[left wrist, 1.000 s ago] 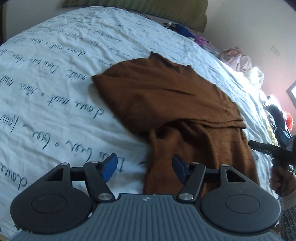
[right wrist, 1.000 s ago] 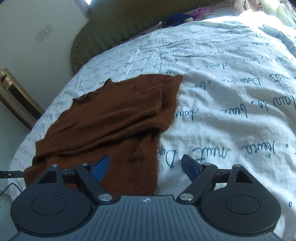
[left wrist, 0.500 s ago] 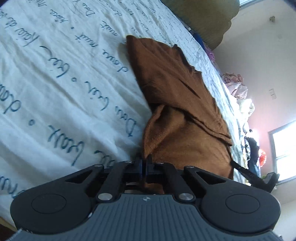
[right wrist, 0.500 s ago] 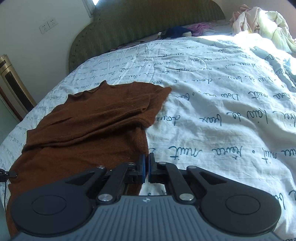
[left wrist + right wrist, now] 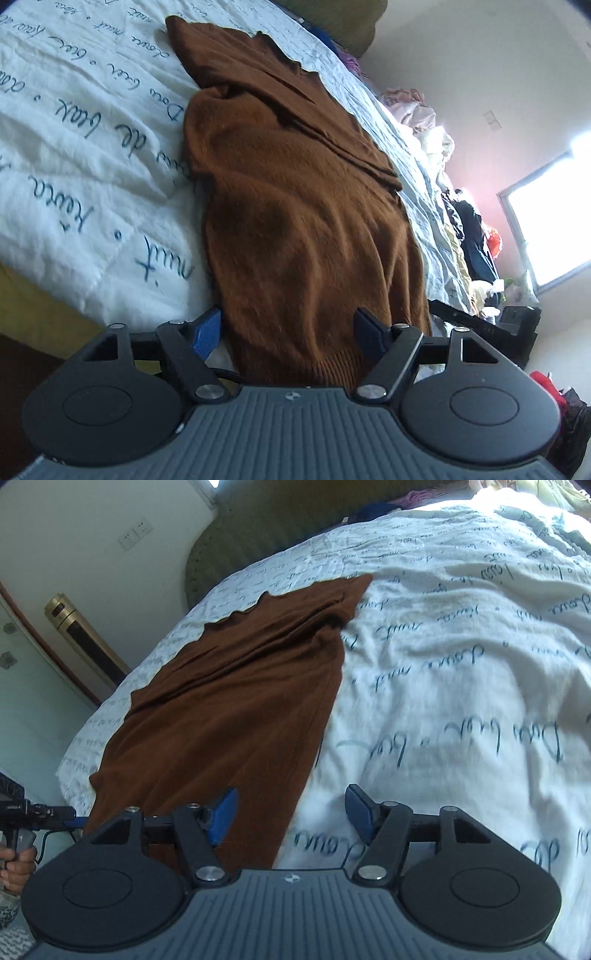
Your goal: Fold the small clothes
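Bright window (image 5: pixel 546 229) in a pale wall (image 5: pixel 461 55) — green headboard (image 5: pixel 280 520) opposite.

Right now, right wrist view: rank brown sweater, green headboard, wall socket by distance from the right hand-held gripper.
1. brown sweater: nearest, its hem lies just ahead of the open right hand-held gripper, to the left.
2. green headboard: at the bed's far end.
3. wall socket: upper left, behind the headboard.

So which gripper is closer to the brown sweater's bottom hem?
Left. The left gripper straddles the brown sweater just above its ribbed hem. The right gripper sits over its side edge, half above the white duvet.
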Tool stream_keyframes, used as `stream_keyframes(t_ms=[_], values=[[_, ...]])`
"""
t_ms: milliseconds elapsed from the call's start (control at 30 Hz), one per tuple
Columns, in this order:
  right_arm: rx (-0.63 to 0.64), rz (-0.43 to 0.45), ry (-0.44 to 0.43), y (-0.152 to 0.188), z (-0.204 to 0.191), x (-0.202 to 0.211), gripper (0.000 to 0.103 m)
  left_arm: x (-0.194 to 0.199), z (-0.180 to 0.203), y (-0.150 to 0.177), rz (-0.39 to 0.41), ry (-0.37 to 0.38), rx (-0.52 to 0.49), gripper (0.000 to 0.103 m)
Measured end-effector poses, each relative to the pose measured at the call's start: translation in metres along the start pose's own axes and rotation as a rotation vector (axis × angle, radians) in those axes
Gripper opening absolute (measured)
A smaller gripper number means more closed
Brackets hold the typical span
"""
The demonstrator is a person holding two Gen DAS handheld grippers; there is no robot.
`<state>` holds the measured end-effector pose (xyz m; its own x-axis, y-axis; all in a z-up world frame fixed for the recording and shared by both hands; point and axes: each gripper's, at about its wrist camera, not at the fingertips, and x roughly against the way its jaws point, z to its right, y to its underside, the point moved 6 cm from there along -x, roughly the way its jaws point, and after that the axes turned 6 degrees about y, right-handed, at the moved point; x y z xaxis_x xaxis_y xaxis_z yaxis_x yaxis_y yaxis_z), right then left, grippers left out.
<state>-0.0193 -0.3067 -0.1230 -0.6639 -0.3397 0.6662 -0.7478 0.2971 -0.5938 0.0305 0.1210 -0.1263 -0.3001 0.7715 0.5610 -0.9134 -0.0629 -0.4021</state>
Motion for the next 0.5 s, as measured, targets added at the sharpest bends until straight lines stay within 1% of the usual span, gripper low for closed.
stream_keyframes(t_ms=[33,67,100,133,167,200,233,267,300,367,400,500], values=[[0.018,0.003,-0.012,0.013,-0.007,0.004,0.061,0.0,0.0,0.007,0.001,0.025,0.019,0.078],[0.018,0.009,-0.033,0.023,-0.013,0.008,0.059,0.003,-0.004,0.013,0.006,0.054,0.052,0.081],[0.016,0.007,-0.062,0.031,-0.02,0.009,0.052,-0.001,-0.006,0.018,0.002,0.085,0.091,0.081],[0.029,-0.005,-0.094,0.04,-0.03,0.008,0.042,-0.007,-0.007,0.021,-0.01,0.116,0.125,0.078],[0.05,-0.007,-0.086,0.046,-0.038,0.007,0.013,-0.01,-0.008,0.023,-0.017,0.128,0.14,0.063],[0.066,-0.013,-0.065,0.05,-0.043,0.005,0.005,-0.016,-0.008,0.024,-0.034,0.115,0.145,0.017],[0.085,0.001,-0.039,0.052,-0.047,0.004,0.005,-0.021,-0.009,0.026,-0.074,0.106,0.154,0.009],[0.086,0.011,-0.03,0.052,-0.048,0.006,0.005,-0.023,-0.012,0.029,-0.101,0.118,0.178,0.006],[0.061,0.023,-0.019,0.049,-0.045,0.01,0.005,-0.023,-0.013,0.03,-0.1,0.132,0.176,0.006],[0.046,0.056,0.01,0.043,-0.037,0.023,0.005,-0.016,-0.014,0.033,-0.106,0.109,0.151,0.006],[0.041,0.071,0.024,0.041,-0.034,0.031,0.005,-0.012,-0.014,0.033,-0.101,0.107,0.153,0.006],[0.029,0.101,0.032,0.032,-0.025,0.058,0.004,0.006,-0.011,0.029,-0.086,0.099,0.157,0.006]])
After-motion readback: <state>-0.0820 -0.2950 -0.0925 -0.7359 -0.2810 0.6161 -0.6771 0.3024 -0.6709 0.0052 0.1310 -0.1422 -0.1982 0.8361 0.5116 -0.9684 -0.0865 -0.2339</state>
